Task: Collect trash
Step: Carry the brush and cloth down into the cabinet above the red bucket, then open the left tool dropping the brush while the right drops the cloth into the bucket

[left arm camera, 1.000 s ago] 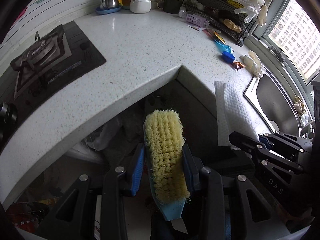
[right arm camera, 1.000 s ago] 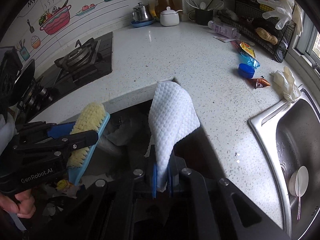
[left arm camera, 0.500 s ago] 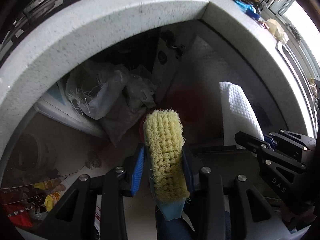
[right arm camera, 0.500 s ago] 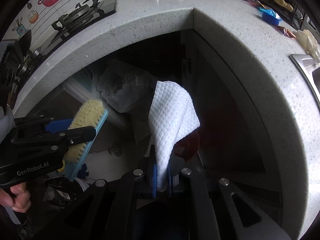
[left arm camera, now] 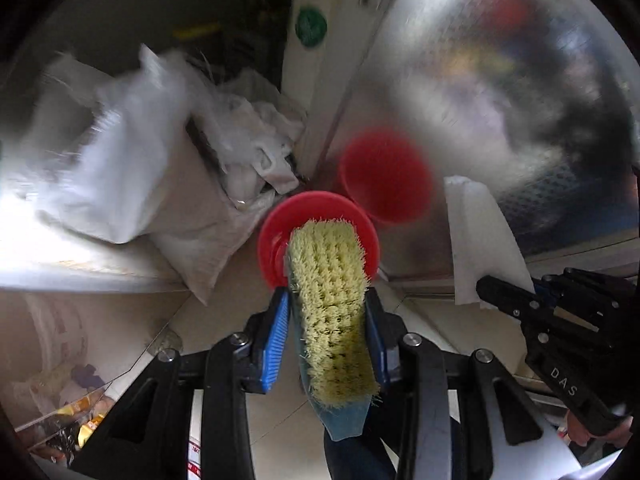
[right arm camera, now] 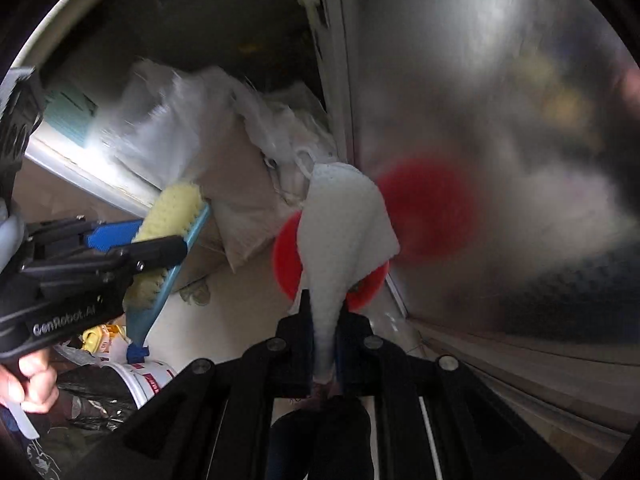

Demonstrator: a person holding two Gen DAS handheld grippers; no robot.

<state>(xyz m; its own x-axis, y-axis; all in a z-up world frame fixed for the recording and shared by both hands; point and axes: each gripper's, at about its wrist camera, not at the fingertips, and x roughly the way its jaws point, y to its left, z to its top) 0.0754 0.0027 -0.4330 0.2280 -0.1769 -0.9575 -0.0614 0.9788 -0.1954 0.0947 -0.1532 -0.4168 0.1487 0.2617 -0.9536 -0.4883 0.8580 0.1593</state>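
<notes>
Left wrist view: left gripper [left arm camera: 326,320] clamped on a scrub brush [left arm camera: 330,304], blue pads tight against both sides, yellow bristles facing up, light-blue back underneath; brush tip overhangs the rim of a red bin [left arm camera: 272,240] standing on the tiled floor [left arm camera: 224,312]. Bin sits at foot of a shiny metal panel [left arm camera: 500,100], which shows a blurred red reflection of it. White woven sacks [left arm camera: 132,168] piled just left of bin, resting partly on a low pale ledge; crumpled white plastic bags behind them. Right gripper [left arm camera: 520,300] enters from lower right w/ a white paper towel [left arm camera: 476,240] sticking up from its tip, well right of the brush. Right wrist view: right gripper [right arm camera: 324,344] pinched narrow on the towel's [right arm camera: 340,232] gathered lower end; towel stands upright, fanned out on top, directly in front of the bin [right arm camera: 286,256] and covering most of it. Left gripper [right arm camera: 160,248] w/ brush [right arm camera: 172,216] at left, tilted, near the sacks [right arm camera: 236,200]. Person's hand [right arm camera: 30,376] on left grip handle, bottom-left. White bucket [right arm camera: 136,380] and yellow-labelled clutter below it. Heavy motion blur; bin contents not discernible.
</notes>
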